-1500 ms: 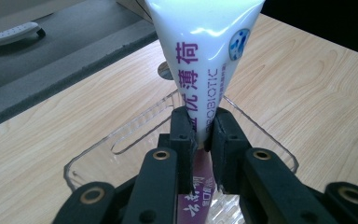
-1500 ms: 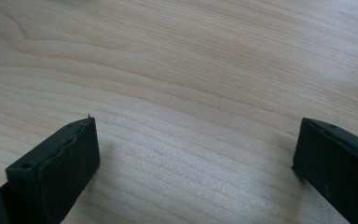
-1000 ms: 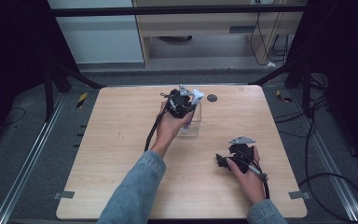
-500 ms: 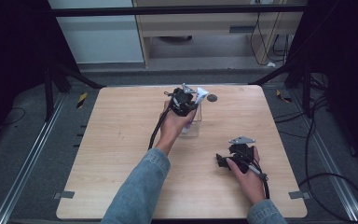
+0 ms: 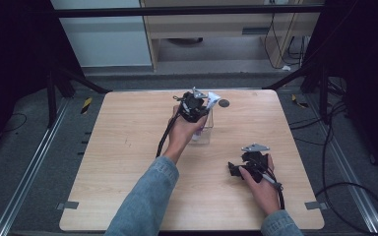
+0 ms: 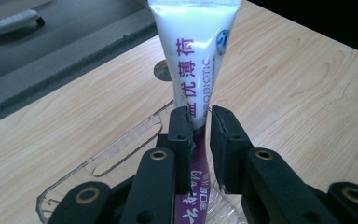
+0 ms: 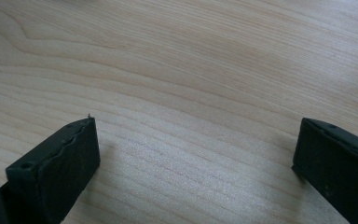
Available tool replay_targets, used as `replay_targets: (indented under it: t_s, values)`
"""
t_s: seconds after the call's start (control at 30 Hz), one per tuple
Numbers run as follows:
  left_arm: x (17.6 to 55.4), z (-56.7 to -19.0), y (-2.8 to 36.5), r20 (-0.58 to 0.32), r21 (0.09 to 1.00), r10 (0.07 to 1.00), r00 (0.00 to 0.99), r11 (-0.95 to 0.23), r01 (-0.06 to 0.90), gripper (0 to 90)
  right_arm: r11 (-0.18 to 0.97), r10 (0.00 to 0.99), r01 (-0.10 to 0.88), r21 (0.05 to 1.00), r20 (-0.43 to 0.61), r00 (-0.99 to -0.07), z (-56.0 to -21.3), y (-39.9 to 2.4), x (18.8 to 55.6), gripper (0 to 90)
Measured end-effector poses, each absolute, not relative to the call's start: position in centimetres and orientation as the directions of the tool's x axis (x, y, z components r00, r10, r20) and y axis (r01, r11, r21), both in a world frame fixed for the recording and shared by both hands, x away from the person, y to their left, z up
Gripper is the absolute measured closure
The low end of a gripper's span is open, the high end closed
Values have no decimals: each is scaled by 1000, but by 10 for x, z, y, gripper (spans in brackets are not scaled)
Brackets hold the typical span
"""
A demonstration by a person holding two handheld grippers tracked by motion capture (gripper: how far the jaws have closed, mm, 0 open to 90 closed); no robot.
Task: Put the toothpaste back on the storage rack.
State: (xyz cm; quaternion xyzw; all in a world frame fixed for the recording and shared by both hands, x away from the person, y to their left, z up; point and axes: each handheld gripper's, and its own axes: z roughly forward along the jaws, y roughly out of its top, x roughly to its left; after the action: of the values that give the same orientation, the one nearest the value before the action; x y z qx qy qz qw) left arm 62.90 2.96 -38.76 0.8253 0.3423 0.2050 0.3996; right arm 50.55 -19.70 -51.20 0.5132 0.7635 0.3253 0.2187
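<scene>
The left gripper (image 6: 200,126) is pinching a white and purple toothpaste tube (image 6: 193,56), with its two black jaws pressing on the tube's narrower middle. The wide crimped end is standing up beyond the fingertips, and the purple lower part is running back between the jaws toward the gripper's body. Directly under the jaws a clear plastic container (image 6: 121,149) is sitting on the wooden table (image 6: 307,93), and the tube's lower end appears to be reaching down inside its walls. In the high view the left gripper (image 5: 195,105) is hanging over that container (image 5: 204,132), near the table's far edge.

The right gripper (image 7: 196,154) is resting low over bare wood with its jaws spread wide and nothing between them. It is lying well apart from the container, nearer the person's side (image 5: 248,164).

Several things could go wrong from here. The tube is soft and tapering, so the pads may be sliding along it if the grip loosens, and the tube could tip sideways and catch on the container's rim. The container looks light and nothing is steadying it, so a push or drag from the tube could be shoving it across the table or tipping it over. Squeezing harder could be denting the tube or forcing paste toward the cap.
</scene>
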Motion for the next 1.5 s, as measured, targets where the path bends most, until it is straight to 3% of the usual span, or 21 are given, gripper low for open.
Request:
replay_targets:
  t_s: [0.73,1.13,1.23,1.5]
  values:
    - [613,-384,43,95,806,720,687,-461,372,614,267,925,637,723,-6,-380,-512,-197,506,6]
    - [608,-376,55,58,810,724,688,-437,392,444,266,925,637,723,-6,-380,-512,-197,506,6]
    - [608,-375,60,56,819,759,649,-407,405,306,266,925,637,723,-6,-379,-512,-197,506,6]
    - [604,-374,63,39,819,752,658,-401,410,192,266,925,637,723,-6,-379,-512,-197,506,6]
